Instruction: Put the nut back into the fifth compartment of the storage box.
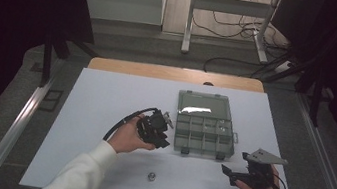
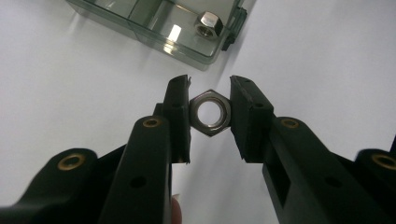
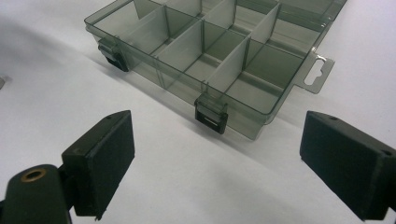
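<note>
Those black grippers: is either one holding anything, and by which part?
The left gripper holds a hex nut, pinched across two opposite flat sides. The right gripper is open and holds nothing.

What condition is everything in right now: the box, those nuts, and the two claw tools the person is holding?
Organizer box: lid open, lying flat behind it.
Nut in box: resting loose in a corner compartment.
Held nut: clamped between the jaws.
Nut on table: lying loose.
Left hand-held gripper: shut on the held nut.
Right hand-held gripper: open, holding nothing.
</note>
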Available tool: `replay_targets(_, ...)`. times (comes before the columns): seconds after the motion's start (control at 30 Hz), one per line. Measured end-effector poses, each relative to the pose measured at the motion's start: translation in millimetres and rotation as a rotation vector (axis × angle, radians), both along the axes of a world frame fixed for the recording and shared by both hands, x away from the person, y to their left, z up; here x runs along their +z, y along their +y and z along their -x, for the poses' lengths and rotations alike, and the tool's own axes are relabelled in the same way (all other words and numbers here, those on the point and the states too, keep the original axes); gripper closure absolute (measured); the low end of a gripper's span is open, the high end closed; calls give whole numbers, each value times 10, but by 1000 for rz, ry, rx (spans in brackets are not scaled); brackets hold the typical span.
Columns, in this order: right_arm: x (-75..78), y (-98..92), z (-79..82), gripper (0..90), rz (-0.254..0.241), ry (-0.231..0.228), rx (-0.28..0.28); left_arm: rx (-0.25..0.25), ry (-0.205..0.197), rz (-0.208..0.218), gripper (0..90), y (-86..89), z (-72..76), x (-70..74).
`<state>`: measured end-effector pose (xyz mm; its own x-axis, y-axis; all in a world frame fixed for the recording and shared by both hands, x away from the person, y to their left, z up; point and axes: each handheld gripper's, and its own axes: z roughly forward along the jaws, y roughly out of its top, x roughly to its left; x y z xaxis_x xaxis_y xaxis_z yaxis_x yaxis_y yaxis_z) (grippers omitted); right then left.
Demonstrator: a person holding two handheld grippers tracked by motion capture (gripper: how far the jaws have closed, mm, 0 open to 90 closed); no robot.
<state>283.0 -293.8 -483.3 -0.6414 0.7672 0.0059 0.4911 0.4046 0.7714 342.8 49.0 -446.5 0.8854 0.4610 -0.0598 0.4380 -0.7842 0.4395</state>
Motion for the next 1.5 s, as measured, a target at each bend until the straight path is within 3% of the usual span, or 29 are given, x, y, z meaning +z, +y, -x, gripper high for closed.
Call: replay_targets(1.5,-4,-7,-16,104,3,-1,4,2,-10,6,699,-431,-338,11)
